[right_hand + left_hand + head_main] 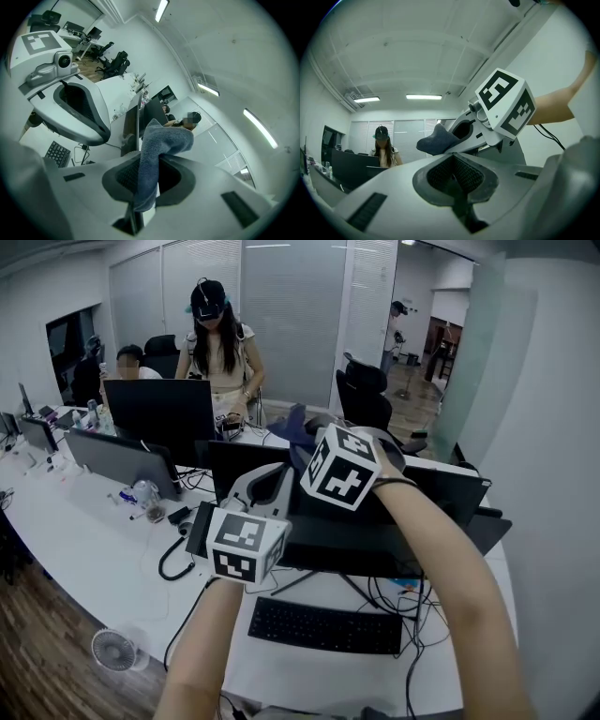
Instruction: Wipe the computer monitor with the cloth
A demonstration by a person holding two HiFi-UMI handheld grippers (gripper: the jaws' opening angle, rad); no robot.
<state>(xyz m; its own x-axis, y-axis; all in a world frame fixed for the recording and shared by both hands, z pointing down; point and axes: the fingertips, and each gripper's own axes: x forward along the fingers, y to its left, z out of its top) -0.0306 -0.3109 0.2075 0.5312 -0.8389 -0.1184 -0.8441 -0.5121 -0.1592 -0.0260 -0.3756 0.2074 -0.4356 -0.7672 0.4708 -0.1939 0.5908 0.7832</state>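
Note:
The dark computer monitor stands on the white desk right in front of me; the right gripper view shows the monitor edge-on. My right gripper is shut on a blue-grey cloth that sticks up out of its jaws. In the head view the cloth is above the monitor's top edge, ahead of the right gripper. My left gripper is raised beside it, lower and to the left. In its own view the left gripper is shut on nothing and looks up at the cloth.
A black keyboard and cables lie under the monitor. More monitors and a laptop stand to the left. A person stands behind the desk. A small fan sits on the floor, and an office chair stands behind.

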